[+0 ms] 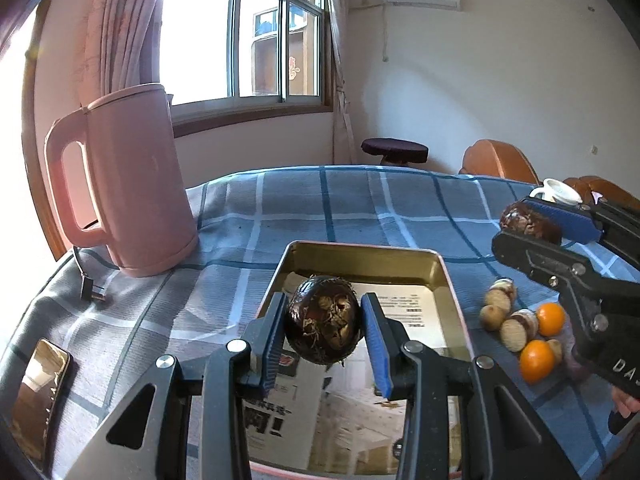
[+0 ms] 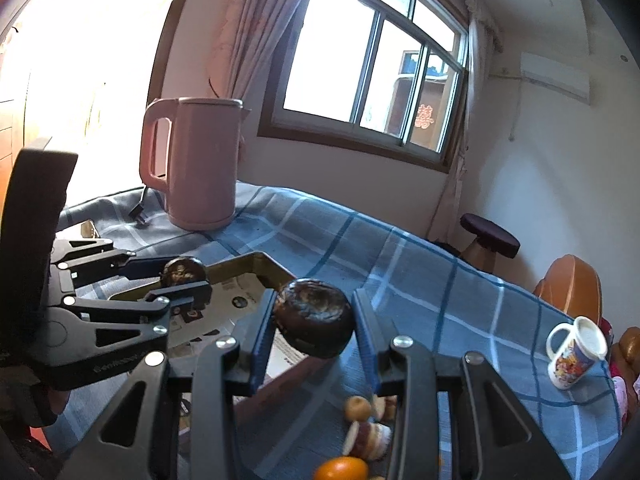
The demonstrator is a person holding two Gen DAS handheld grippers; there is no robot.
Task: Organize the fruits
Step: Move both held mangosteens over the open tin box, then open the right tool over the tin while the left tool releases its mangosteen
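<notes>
My left gripper (image 1: 323, 322) is shut on a dark brown round fruit (image 1: 323, 320) and holds it above a gold metal tray (image 1: 450, 276) lined with printed paper. My right gripper (image 2: 314, 322) is shut on a second dark brown fruit (image 2: 314, 316), above the tray's right edge; it also shows in the left wrist view (image 1: 530, 222). The left gripper shows in the right wrist view (image 2: 182, 274) over the tray (image 2: 256, 258). A pile of small tan fruits (image 1: 506, 316) and two oranges (image 1: 536, 356) lies on the cloth right of the tray.
A pink electric kettle (image 1: 132, 184) stands at the back left with its plug (image 1: 90, 290) on the blue checked tablecloth (image 1: 360, 200). A phone (image 1: 38, 392) lies at the left edge. A white printed mug (image 2: 576, 354) stands at the right. Stool and chairs beyond.
</notes>
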